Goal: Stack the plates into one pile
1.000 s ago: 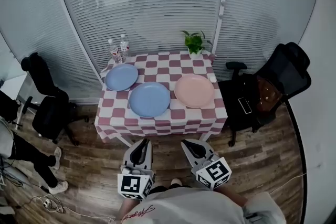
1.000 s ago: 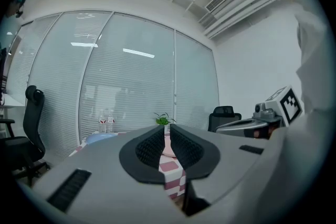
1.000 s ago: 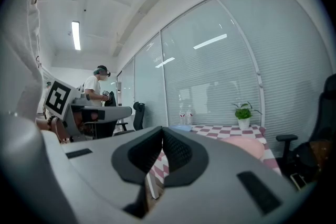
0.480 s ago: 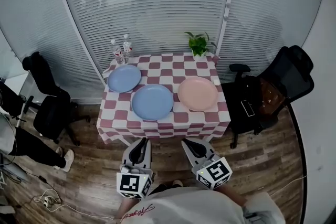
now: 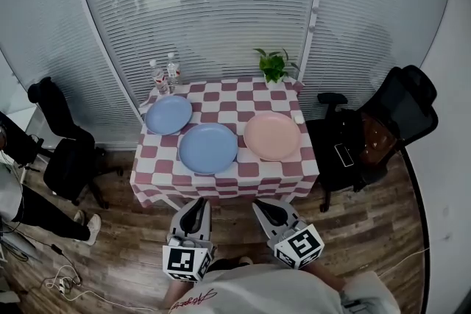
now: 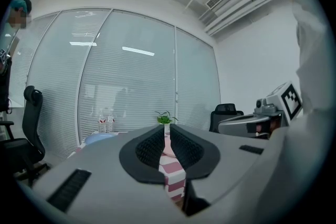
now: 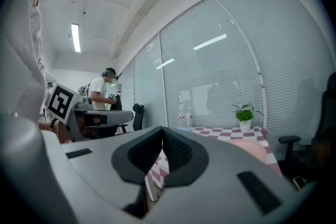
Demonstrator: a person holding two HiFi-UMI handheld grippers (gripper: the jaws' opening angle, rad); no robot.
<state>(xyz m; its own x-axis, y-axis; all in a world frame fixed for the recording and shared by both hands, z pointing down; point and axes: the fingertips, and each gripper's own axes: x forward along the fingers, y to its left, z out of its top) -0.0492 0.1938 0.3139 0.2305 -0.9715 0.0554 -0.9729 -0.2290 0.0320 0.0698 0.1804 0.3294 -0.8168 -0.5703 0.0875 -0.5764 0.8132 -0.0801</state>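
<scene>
Moved: only the view, slightly | left gripper (image 5: 196, 202) and right gripper (image 5: 263, 205) closed, empty | risk: unopened jaws would shove the near blue plate (image 5: 208, 148).

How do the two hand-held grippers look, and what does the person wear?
The left gripper and the right gripper have pale grey shells with black ribbed pads. Each carries a white cube with black square markers. The person wears a light top.
</scene>
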